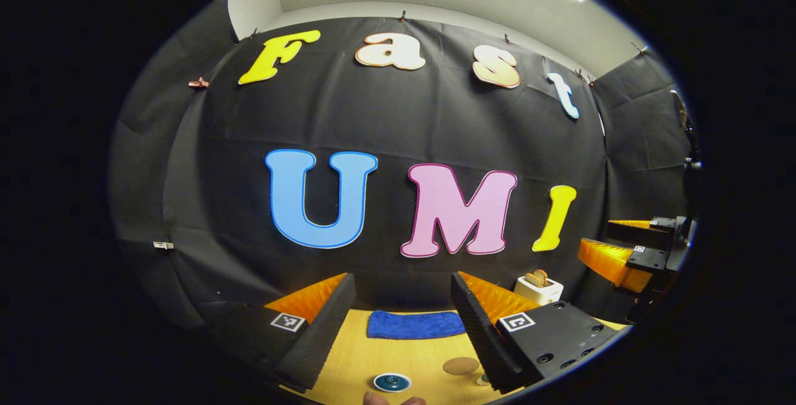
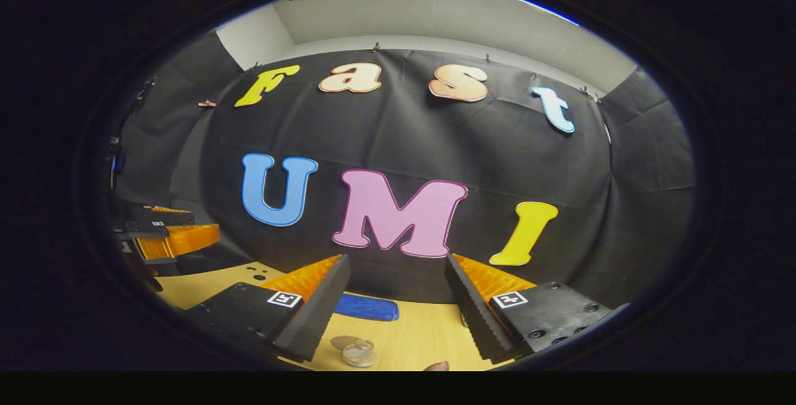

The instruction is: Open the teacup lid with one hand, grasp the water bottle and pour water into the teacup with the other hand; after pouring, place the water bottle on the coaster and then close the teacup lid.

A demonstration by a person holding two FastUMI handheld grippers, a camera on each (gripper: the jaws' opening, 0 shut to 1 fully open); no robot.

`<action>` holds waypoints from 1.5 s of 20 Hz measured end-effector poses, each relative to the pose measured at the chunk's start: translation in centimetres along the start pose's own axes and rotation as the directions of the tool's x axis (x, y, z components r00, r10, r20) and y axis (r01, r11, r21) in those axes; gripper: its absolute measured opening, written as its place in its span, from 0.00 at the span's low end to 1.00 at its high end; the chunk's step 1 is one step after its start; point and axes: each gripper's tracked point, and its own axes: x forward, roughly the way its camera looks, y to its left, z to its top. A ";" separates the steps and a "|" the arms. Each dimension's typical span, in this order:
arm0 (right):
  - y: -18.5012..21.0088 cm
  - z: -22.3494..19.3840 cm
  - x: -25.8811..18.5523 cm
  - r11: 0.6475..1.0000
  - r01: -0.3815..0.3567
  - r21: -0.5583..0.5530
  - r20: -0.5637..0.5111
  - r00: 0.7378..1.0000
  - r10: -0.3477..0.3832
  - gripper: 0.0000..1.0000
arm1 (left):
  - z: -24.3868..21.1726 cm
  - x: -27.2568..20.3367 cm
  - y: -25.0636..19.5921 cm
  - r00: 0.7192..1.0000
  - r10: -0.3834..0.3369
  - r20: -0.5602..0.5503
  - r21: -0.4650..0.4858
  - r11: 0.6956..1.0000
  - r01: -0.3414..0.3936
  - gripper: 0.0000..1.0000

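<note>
In the left gripper view I am holding my left gripper [image 1: 404, 324] high above the desk [image 1: 410, 352], its jaws standing wide apart and gripping nothing, touching nothing. Low between them, close under me, I am seeing the teacup lid [image 1: 392, 382], a dark round cap with a knob in its middle, sitting flat with its axis pointing straight up. I am judging that it is still on the teacup, though the cup below it is hidden from me. Just to its right I am seeing the round brown coaster [image 1: 461, 366] lying bare on the desk, and farther back a folded blue cloth [image 1: 415, 324] and a white toaster [image 1: 539, 288] by the wall. My right gripper [image 1: 628, 256] is showing well off to the right, also raised.

In the right gripper view I am carrying that right gripper [image 2: 398, 315] equally high, jaws wide and empty. Below and slightly left of its gap I am looking down on the water bottle [image 2: 359, 353], seen from its top, so I am taking it to be standing upright. The coaster [image 2: 344, 342] is peeking out just beside it, and the blue cloth [image 2: 367, 307] is lying beyond.

I am judging the lid nearer my left jaws and the bottle nearer my right; each move is calling for a downward reach first.
</note>
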 end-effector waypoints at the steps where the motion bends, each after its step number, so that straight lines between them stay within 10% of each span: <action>1: 0.1 0.0 0.0 1.000 -0.005 0.001 0.000 1.000 0.005 0.96 | 0.0 0.0 -0.1 1.000 0.001 0.000 0.003 1.000 -0.001 0.97; 15: 1.5 -2.6 -0.4 0.997 -0.072 0.009 -0.015 0.997 0.072 0.95 | -3.1 0.1 -0.5 1.000 -0.009 -0.013 0.010 1.000 0.009 0.97; 30: 4.2 -24.9 -2.7 0.993 -0.107 0.053 -0.237 0.964 0.116 0.95 | -24.7 3.1 -1.5 0.980 0.002 -0.197 0.044 0.999 0.007 0.95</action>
